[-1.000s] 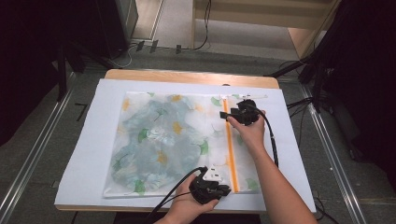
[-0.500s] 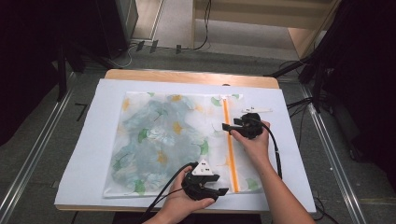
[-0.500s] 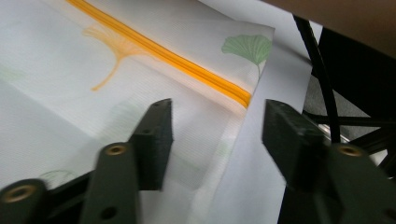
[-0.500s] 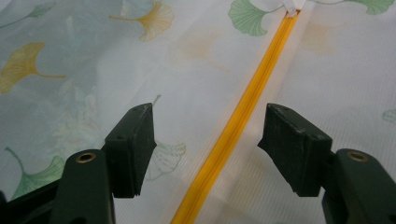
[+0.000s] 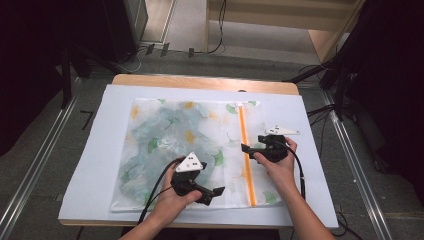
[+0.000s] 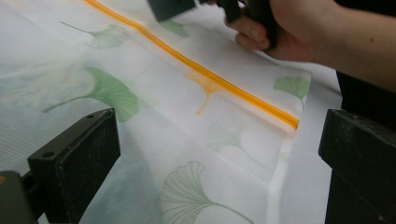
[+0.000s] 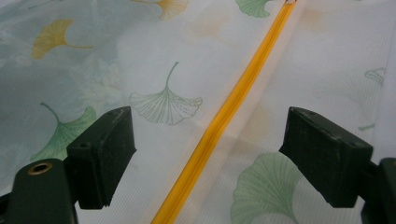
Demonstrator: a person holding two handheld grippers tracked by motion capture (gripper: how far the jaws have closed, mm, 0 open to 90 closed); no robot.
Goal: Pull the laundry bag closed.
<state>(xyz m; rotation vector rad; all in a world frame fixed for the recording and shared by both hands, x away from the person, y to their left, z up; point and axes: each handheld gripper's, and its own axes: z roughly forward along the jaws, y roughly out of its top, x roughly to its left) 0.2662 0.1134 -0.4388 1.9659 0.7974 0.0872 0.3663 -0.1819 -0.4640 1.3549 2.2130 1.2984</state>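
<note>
Both grippers, left (image 5: 212, 194) and right (image 5: 248, 149), have just opened their jaws wide, releasing the leaf-print bag (image 5: 190, 145); its orange zip (image 5: 245, 150) seems closed.

A recording lab: a wooden desk (image 5: 205, 82) under a white sheet (image 5: 100, 150), flanked by metal floor rails (image 5: 35, 165), loose cables (image 5: 210, 47) and black drapes (image 5: 30, 60).

The mesh bag's (image 5: 190, 145) contents stay blurred behind the fabric (just grey-blue shapes). The left hand (image 5: 172, 200) hides its near edge. The orange zipper (image 7: 224, 116) runs past the right gripper view's edges.
</note>
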